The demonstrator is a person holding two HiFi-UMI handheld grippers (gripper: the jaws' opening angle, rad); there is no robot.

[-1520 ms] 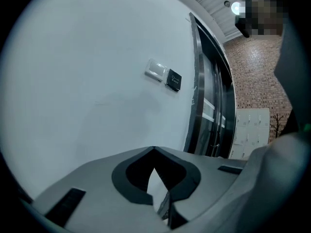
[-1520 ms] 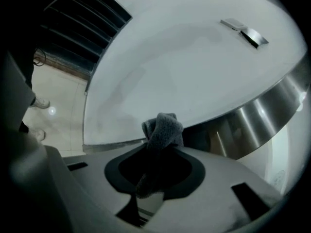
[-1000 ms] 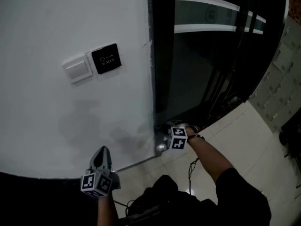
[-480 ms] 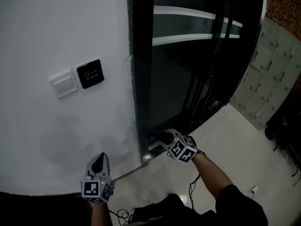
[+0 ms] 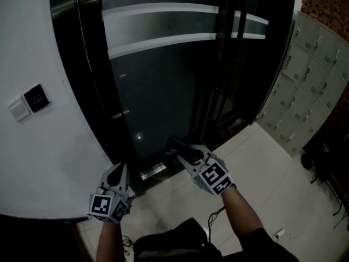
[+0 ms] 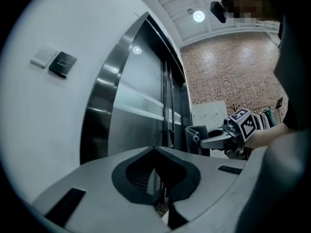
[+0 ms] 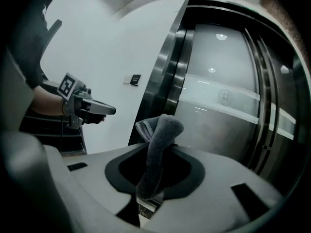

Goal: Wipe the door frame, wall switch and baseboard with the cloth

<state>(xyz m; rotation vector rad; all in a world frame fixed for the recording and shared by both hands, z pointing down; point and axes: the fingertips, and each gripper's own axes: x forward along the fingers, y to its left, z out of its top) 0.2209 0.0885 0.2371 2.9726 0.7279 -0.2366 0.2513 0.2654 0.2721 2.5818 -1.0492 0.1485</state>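
**Right claw** (image 5: 182, 150): pinching a grey cloth (image 5: 175, 144). Held low in front of the glass door (image 5: 163, 91), tip aimed at the door's foot, above the metal threshold strip (image 5: 152, 171). Contact between cloth and door not determinable. In the right gripper view, claw (image 7: 163, 152) clamped on the cloth (image 7: 158, 142), with the folded upper end standing out of the pads and curling over to the left, and the lower end hanging down between them. Seen from the left gripper view, same claw (image 6: 194, 136) level, cloth (image 6: 196, 134) bunched at its tip.

**Left claw** (image 5: 116, 172): pressed together, nothing between. Held low, left of the right claw and apart from it, at the foot of the door frame (image 5: 101, 108). In the left gripper view, claw (image 6: 155, 150) closed at the tip. Seen from the right gripper view (image 7: 104, 109), a single closed point.

**Door frame**: dark and glossy, upright between white wall (image 5: 38, 162) and glass door. Shiny metal in the left gripper view (image 6: 99, 110).

**Glass door**: dark, crossed by two pale frosted bands.

**Wall switch** (image 5: 17, 109): white, on the wall left of the frame, well apart from both claws. Black plate (image 5: 37, 97) just beside it, on the frame side. Both also in the left gripper view, switch (image 6: 43, 56) and plate (image 6: 63, 64).

**Floor** (image 5: 262, 162): pale tiles.

**Lockers** (image 5: 311, 75): pale, along the right.

**Brick wall** (image 6: 228, 67): beyond the door, under a lit ceiling lamp (image 6: 198, 16).
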